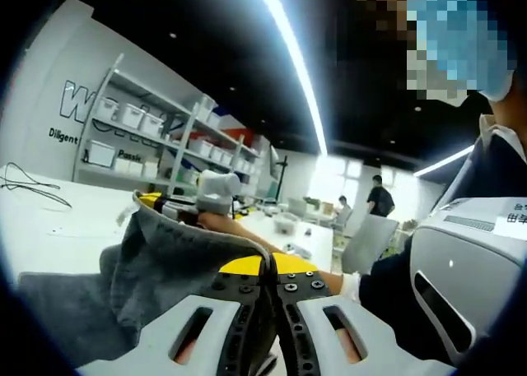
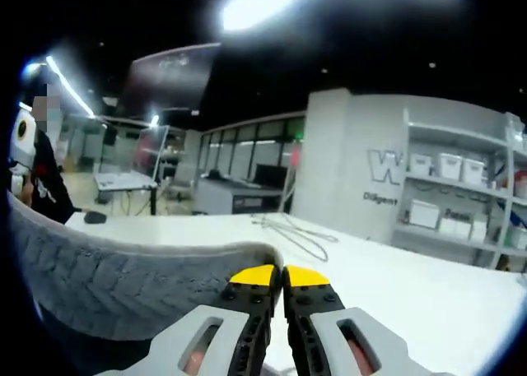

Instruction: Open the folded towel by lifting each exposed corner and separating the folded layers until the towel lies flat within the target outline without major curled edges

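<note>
A white table (image 2: 428, 302) carries the work, bare and bright, with a thin dark cable (image 2: 288, 232) looped on it in the right gripper view. The grey towel (image 1: 156, 269) is lifted off the table and hangs between the two tools. In the left gripper view the left gripper (image 1: 272, 271) has its yellow-tipped jaws pressed together on the towel's upper edge, the cloth draping down to the left. In the right gripper view the right gripper (image 2: 277, 279) is likewise clamped on the towel (image 2: 115, 281), whose ribbed edge stretches away to the left in a taut band. The right gripper also appears beyond the towel in the left gripper view, with a hand behind it. The room is a large hall with a dark ceiling and long light strips (image 1: 292, 59). White shelving (image 1: 156, 133) holds white bins against a grey wall with lettering. Further back stand more tables, a grey chair (image 1: 366, 240) and two people (image 1: 380, 199) near bright windows.
</note>
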`<state>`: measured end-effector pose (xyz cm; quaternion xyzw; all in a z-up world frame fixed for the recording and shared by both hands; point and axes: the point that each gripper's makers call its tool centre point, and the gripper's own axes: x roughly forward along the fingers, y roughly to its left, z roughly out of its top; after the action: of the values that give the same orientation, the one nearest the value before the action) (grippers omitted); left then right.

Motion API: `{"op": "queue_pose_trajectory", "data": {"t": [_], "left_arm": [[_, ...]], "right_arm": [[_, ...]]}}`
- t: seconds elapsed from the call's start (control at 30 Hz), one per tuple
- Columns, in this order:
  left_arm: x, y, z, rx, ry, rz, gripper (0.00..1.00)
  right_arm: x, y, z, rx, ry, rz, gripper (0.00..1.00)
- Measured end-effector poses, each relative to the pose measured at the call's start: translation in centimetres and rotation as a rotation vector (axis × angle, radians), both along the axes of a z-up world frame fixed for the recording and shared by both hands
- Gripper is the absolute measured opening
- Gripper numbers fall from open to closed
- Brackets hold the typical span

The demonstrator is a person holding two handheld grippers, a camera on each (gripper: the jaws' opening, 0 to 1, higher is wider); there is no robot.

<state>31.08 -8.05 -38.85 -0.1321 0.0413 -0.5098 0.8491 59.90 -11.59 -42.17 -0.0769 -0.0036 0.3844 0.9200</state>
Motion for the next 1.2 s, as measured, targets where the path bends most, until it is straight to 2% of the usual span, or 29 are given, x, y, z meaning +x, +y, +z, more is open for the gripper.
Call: {"op": "queue_pose_trajectory", "data": {"t": [0.33, 0.6, 0.9, 1.2], "left_arm": [[0.1, -1.3, 0.1, -0.014, 0.007, -0.031, 0.02], [0.0, -2.3, 0.3, -0.022, 0.008, -0.056, 0.02], [-0.2, -3.4, 0.2, -0.022, 0.008, -0.079, 0.02], [-0.1, -4.6, 0.5, -0.027, 0.007, -0.1, 0.02]], "right_arm": [[-0.1, -0.8, -0.3, -0.026, 0.005, -0.012, 0.0], [-0.1, -1.8, -0.2, -0.053, -0.02, -0.018, 0.0], [-0.8, -3.4, 0.2, -0.046, -0.036, -0.03, 0.0], [-0.6, -4.8, -0.5, -0.053, -0.032, -0.049, 0.0]]}}
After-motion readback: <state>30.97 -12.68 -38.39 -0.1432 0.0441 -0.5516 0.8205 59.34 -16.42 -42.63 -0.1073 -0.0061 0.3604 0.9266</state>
